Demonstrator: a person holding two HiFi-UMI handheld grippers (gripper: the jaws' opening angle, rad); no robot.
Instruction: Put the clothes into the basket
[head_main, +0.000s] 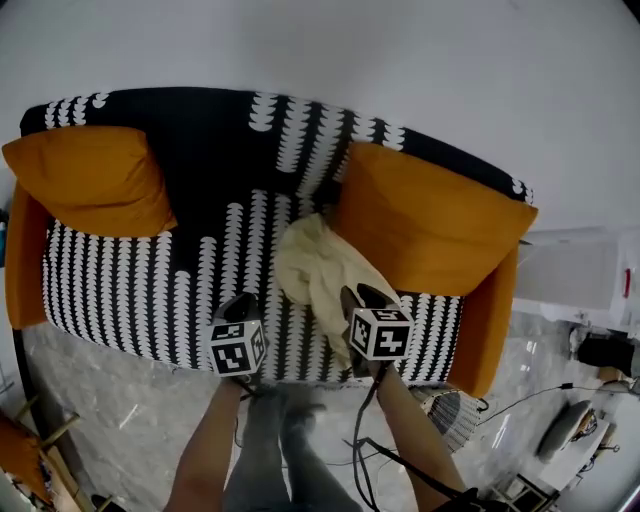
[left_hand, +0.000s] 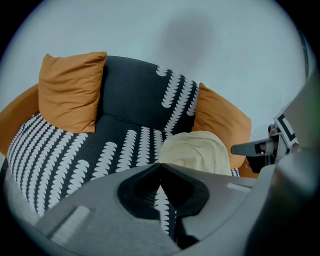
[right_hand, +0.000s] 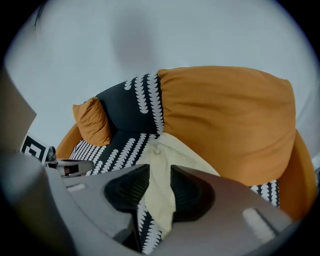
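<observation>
Cream cloth, soft and creased: the garment (head_main: 312, 268) lies on the seat of the patterned sofa (head_main: 150, 290). Its long axis runs from the seat back to the front edge, where a tail droops over.

1. Head view. The right claw (head_main: 358, 300) sits at the garment's right flank, just beside it or over its edge. The left claw (head_main: 240, 308) stands off to the garment's left, apart from it, so the right one is nearer. A pale ribbed object (head_main: 452, 415) on the floor by the sofa's front right corner may be the basket (too hidden to confirm).

2. Left gripper view. The jaw tips meet with nothing between them. The garment lies ahead and to the right, a rounded heap against the smooth orange cushion (left_hand: 220, 117).

3. Right gripper view. The jaws stand partly apart and a narrow fold of the garment fills the gap. The ribbed black pads flank it without visibly pinching. Judgement: closing here should catch that fold along its length, and thin fabric may slip.
</observation>
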